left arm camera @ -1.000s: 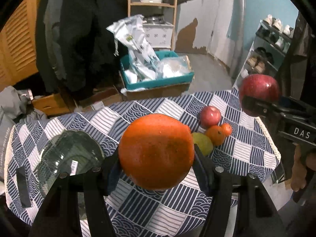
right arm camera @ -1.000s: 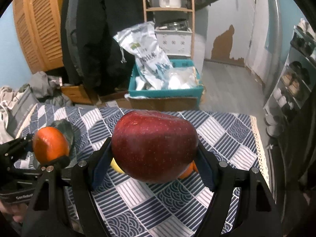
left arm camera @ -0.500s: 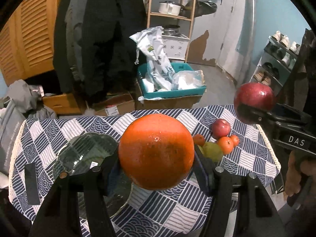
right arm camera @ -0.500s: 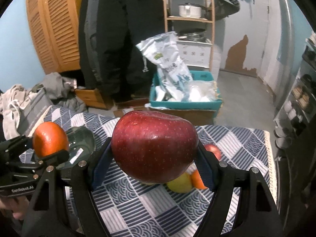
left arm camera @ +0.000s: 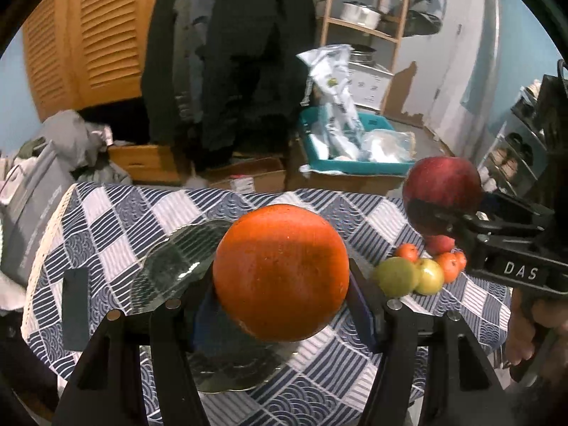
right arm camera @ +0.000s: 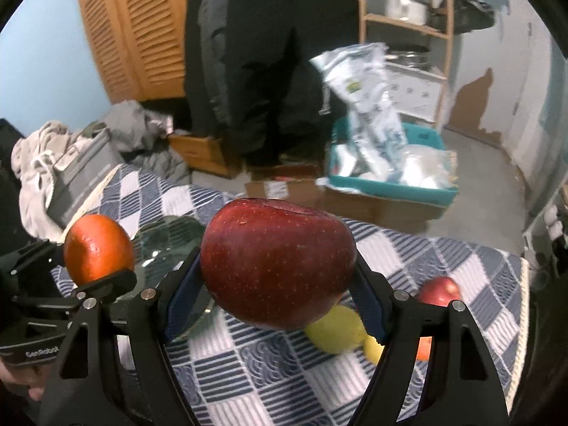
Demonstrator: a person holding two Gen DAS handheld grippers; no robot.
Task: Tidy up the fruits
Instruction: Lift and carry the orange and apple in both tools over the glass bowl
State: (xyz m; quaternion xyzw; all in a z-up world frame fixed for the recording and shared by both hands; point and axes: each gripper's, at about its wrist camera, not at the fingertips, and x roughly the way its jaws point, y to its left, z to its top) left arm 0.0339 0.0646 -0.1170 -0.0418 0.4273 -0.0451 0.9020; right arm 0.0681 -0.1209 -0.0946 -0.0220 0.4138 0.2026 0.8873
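Note:
My left gripper [left arm camera: 280, 284] is shut on a large orange [left arm camera: 280, 271] and holds it above a dark glass plate [left arm camera: 170, 266] on the checked tablecloth. My right gripper [right arm camera: 277, 287] is shut on a big red apple [right arm camera: 278, 264], held in the air. In the left wrist view that apple [left arm camera: 442, 191] shows at the right. On the table lie a green fruit [left arm camera: 396, 277], a yellow-green fruit [left arm camera: 429, 277], small oranges [left arm camera: 449, 266] and a small red apple [right arm camera: 438, 291]. In the right wrist view the orange [right arm camera: 97, 254] hovers by the plate [right arm camera: 167, 245].
A dark flat object [left arm camera: 74, 305] lies at the table's left. Beyond the far edge of the table [left arm camera: 142, 213] are a teal bin with bags [left arm camera: 355, 149], cardboard boxes, hanging coats, a grey bag [left arm camera: 32, 213] and a wooden shelf.
Both grippers have pulled back and swung leftwards with their fruit held. The plate now sits right under the orange. More of the room's left side shows.

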